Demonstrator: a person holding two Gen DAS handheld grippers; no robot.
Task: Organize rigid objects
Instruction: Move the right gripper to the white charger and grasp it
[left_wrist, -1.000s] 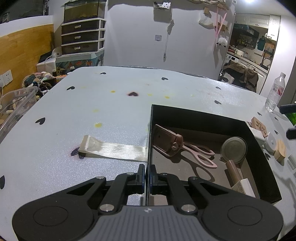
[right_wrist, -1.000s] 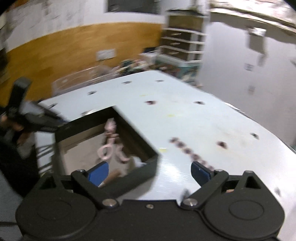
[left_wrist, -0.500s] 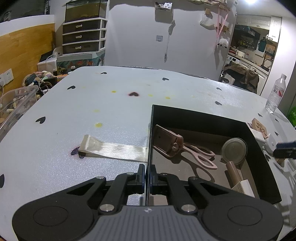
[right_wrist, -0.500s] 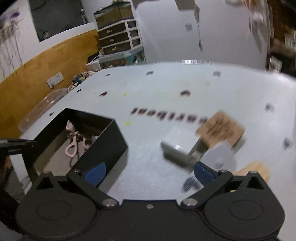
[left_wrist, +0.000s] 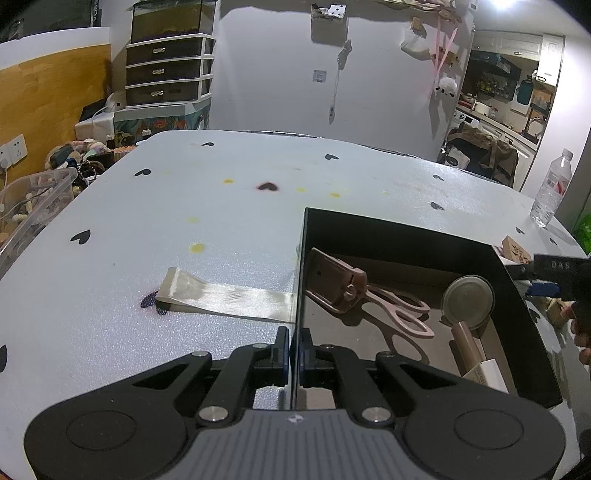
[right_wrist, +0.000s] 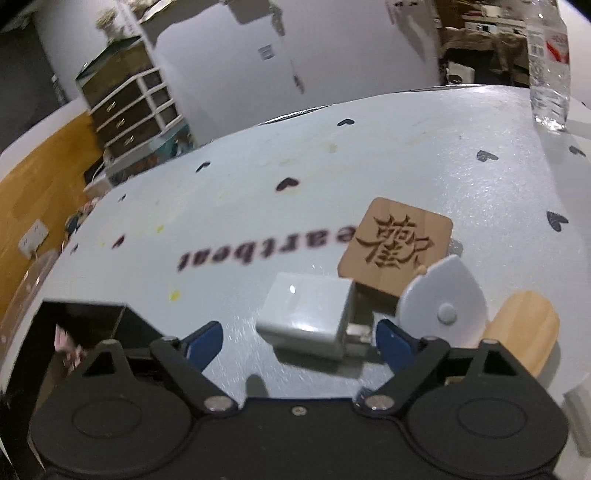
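Left gripper (left_wrist: 294, 352): jaws clamped on the near-left wall of the black box (left_wrist: 300, 280), which stands on the worktop (left_wrist: 184, 229).

Box contents, ahead and right of those jaws: pink scissors (left_wrist: 369, 295), round tin lid (left_wrist: 468, 302), tan tube (left_wrist: 469, 343).

Strip of tape (left_wrist: 225, 297): just ahead-left of the left jaws, outside the box.

Right gripper (right_wrist: 295, 338): jaws wide apart and closing, white charger block (right_wrist: 308, 314) between them, pads not pressing it.

Beyond the right jaws: engraved wooden tile (right_wrist: 397, 249), white teardrop piece (right_wrist: 443, 299), wooden oval (right_wrist: 524, 332), water bottle (right_wrist: 548, 66) farthest.
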